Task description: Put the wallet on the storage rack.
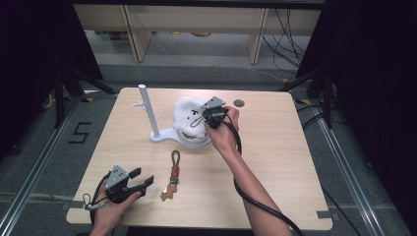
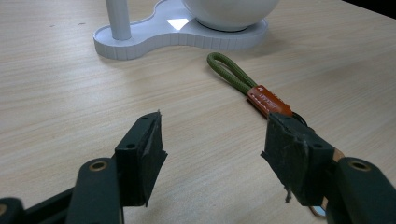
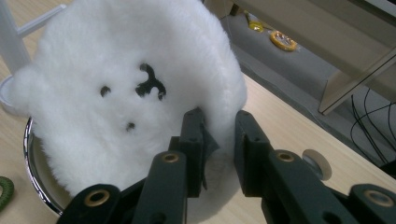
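A white fluffy plush with a small black stitched face [image 1: 188,117] [image 3: 116,56] rests in a shiny bowl [image 3: 31,173] on a white stand [image 1: 162,136] [image 2: 140,39] that has a branched pole [image 1: 146,110]. My right gripper [image 1: 200,121] [image 3: 219,128] is at the plush's right edge, its jaws a little apart with fur between them. A keychain with a green cord loop, an orange tag and a brown charm [image 1: 173,174] [image 2: 254,88] lies on the table. My left gripper [image 1: 146,177] [image 2: 212,140] stands open just left of it, holding nothing.
A small dark round disc [image 1: 239,103] [image 3: 316,163] lies on the wooden table [image 1: 285,162] near its far edge. Beyond the table are light wooden shelves [image 1: 196,19] and cables on the floor [image 1: 290,39]. Dark curtains flank both sides.
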`<act>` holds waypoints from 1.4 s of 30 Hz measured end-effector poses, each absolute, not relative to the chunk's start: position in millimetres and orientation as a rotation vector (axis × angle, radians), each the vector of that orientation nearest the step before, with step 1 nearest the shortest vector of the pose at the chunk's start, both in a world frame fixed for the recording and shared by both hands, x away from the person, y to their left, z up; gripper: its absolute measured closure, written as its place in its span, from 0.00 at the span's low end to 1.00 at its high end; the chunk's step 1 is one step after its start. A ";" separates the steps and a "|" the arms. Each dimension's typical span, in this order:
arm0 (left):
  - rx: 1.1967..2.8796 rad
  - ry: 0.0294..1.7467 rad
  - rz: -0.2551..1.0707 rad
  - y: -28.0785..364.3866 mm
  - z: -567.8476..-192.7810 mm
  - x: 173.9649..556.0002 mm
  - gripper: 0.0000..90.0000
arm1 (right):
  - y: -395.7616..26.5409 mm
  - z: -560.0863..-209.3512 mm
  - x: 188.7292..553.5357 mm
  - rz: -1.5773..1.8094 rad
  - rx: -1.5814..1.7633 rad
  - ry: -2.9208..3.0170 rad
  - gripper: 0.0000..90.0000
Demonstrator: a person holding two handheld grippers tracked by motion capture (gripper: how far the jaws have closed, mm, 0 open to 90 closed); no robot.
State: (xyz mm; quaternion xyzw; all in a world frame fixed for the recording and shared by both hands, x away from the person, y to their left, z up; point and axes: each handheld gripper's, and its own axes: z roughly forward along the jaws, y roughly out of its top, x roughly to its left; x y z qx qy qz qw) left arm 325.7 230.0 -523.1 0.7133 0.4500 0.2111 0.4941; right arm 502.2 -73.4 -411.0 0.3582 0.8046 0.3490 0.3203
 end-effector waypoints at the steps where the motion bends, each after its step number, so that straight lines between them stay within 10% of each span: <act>1: 1.729 1.091 0.512 229.9 -523.1 325.6 0.40 | -73.8 -411.4 502.7 0.902 0.916 2.111 0.83; 18: 1.730 1.090 0.512 229.9 -523.1 325.6 0.40 | -77.0 -408.1 504.8 0.932 0.988 2.195 0.53; 42: 1.728 1.088 0.509 229.8 -523.5 326.4 0.40 | -87.6 -395.6 496.9 0.989 1.016 2.167 0.63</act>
